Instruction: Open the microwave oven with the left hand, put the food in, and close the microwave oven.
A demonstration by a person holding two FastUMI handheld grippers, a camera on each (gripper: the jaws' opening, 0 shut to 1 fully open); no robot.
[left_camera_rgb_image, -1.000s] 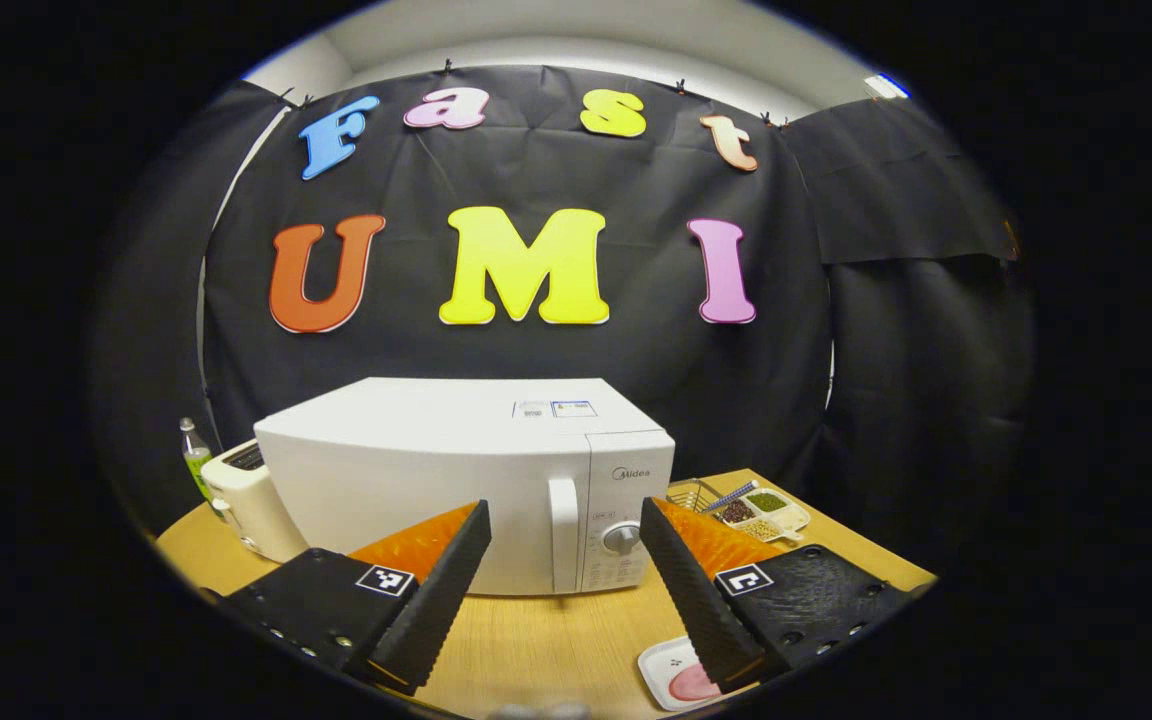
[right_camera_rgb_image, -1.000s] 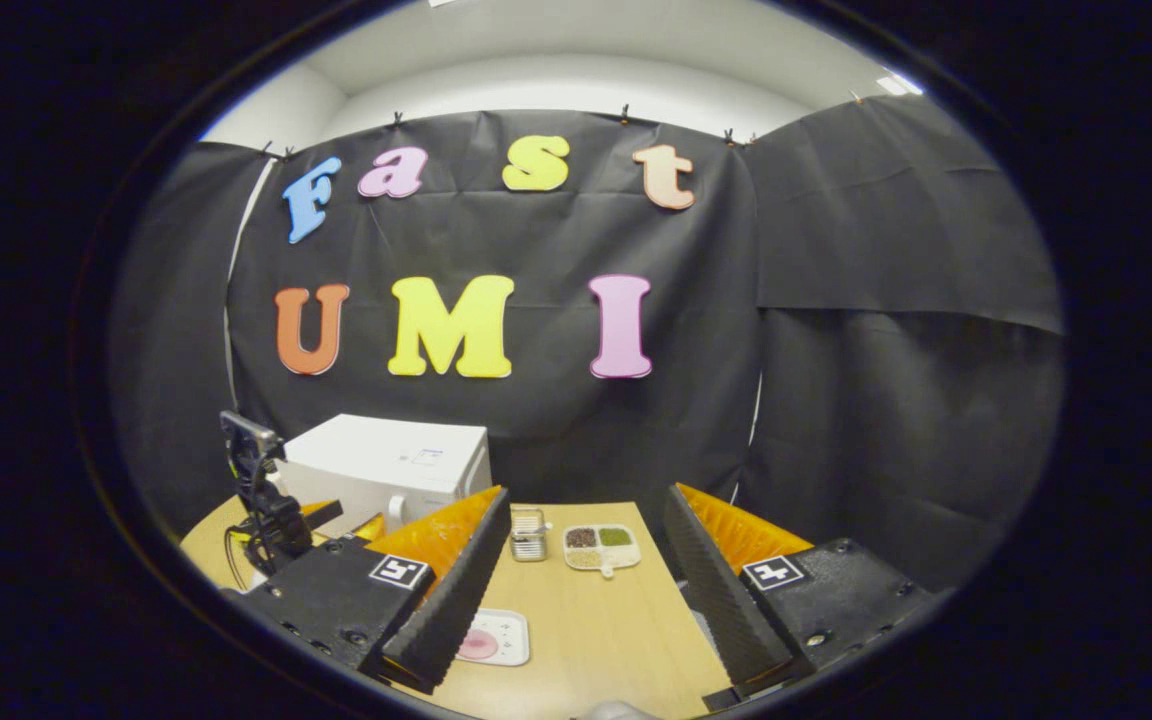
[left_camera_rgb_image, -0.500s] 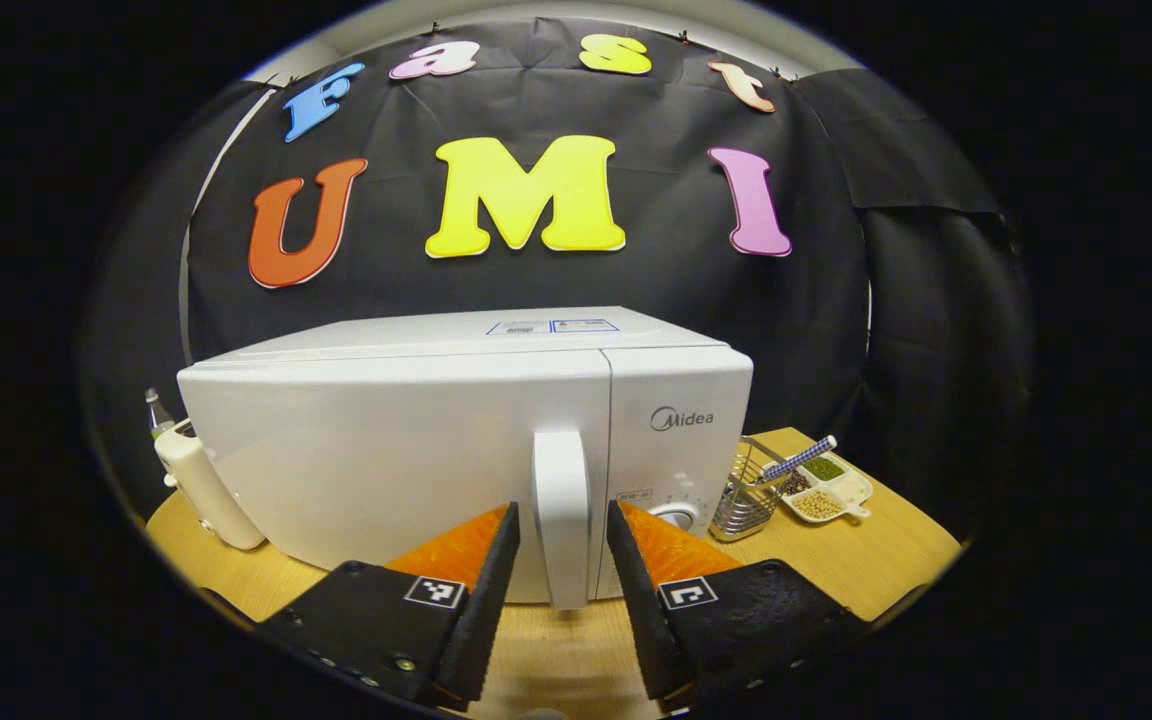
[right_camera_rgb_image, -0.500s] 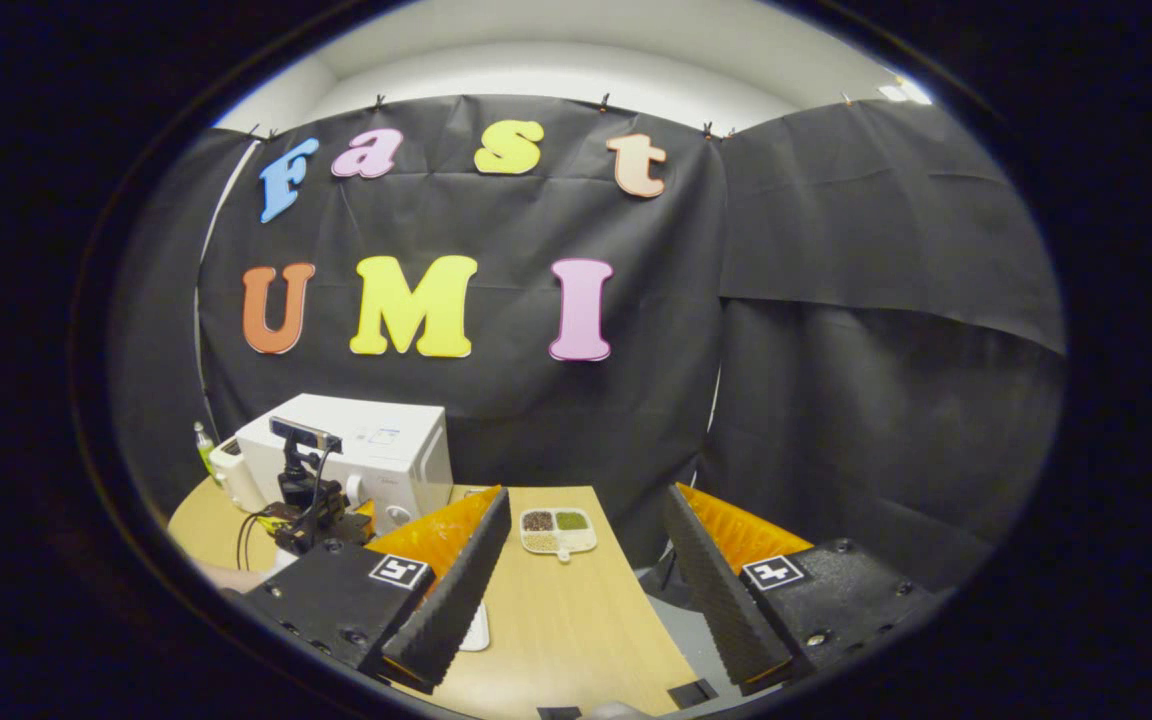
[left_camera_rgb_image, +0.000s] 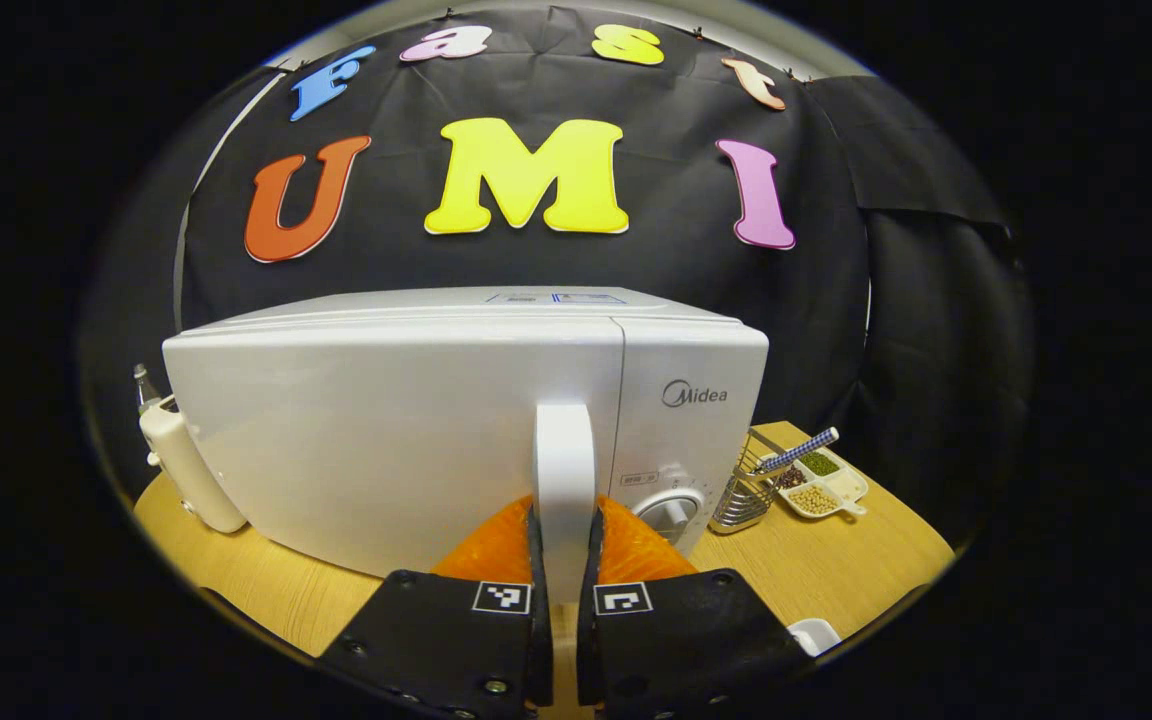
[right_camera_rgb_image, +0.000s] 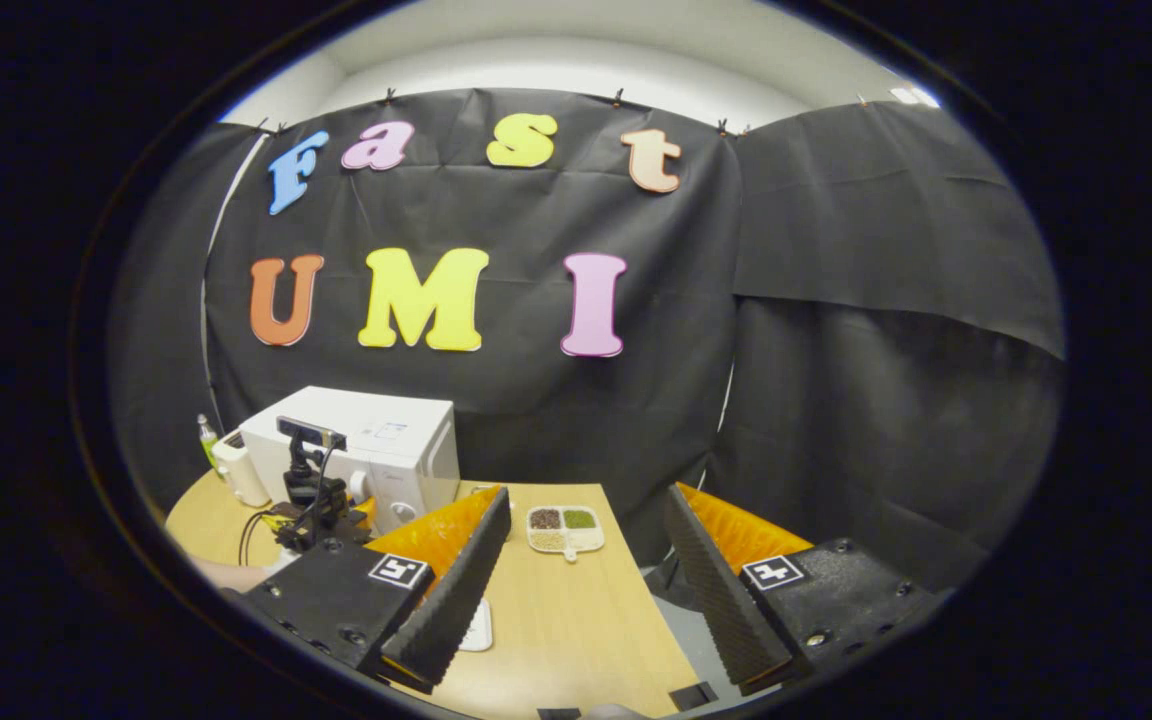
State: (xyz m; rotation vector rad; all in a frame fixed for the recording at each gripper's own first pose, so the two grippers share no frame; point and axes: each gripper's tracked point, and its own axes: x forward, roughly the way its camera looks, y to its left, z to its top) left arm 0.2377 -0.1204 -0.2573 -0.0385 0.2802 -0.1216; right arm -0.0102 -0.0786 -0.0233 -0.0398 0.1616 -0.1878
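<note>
— So, biggest thing first: what stands on the table?

— Well, the white microwave oven takes up most of the left gripper view. It sits on the wooden table with its door closed, flush with the control panel to its right, where a round dial shows low down. In the right gripper view the same oven stands far off to the left, near the booth wall.

— And the left gripper?

— The left gripper is right at the oven's front. Its two fingers stand close together, one on each side of the upright white door handle, and both press on the lower end of that handle. From the right gripper view it shows as a dark rig just in front of the oven, with part of a person's arm low beside it.

— Where is the right gripper?

— The right gripper hangs over the near part of the table, well apart from the oven, its fingers spread wide with nothing between them.

— And the food?

— A white plate peeks out beside the right gripper's left finger, lying on the table; what lies on it is hidden. In the left gripper view a white rim shows at the bottom right edge.

— Smaller things?

— A white toaster stands left of the oven with a bottle behind it. Right of the oven are a wire basket with a striped stick in it and, just beside that, a divided dish of beans and grains.
</note>
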